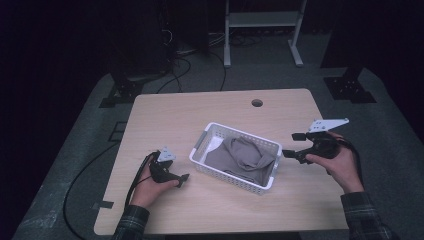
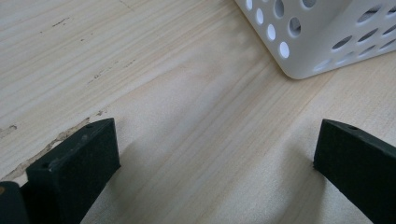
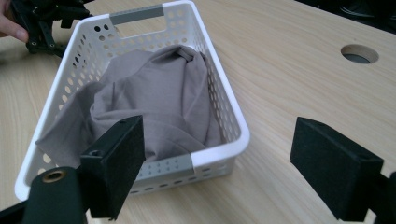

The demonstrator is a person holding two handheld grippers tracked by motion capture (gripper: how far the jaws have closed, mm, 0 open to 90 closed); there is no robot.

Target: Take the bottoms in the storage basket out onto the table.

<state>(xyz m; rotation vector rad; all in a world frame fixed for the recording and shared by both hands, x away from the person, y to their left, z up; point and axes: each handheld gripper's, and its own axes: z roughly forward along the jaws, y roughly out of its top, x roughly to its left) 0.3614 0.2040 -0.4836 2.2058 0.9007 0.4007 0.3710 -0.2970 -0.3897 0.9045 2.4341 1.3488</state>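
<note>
Although the grey cloth [image 1: 239, 154] already lies bundled inside the white basket [image 1: 202, 139] near the middle of the table [image 1: 165, 110], one corner of it droops over the basket's rim on the right side in the high view, so I judge the stowing mostly done with a tidy-up perhaps left. From up there I see my left gripper [image 1: 183, 180] resting low on the wood just beside the basket's left end, and my right gripper [image 1: 296, 146] lifted clear just off its right end, jaws spread and holding nothing.

In the left gripper view, my two black jaws stand wide apart over bare table [image 2: 187, 93], nothing between them, with a perforated basket [image 2: 308, 42] corner just ahead.

In the right gripper view, my jaws are parted wide and empty, the basket [image 3: 219, 93] close in front, the cloth [image 3: 159, 98] heaped within and spilling over one long wall. The left gripper [image 3: 46, 21] sits beyond the far end. What remains, I reckon, is tucking that overhang in.
</note>
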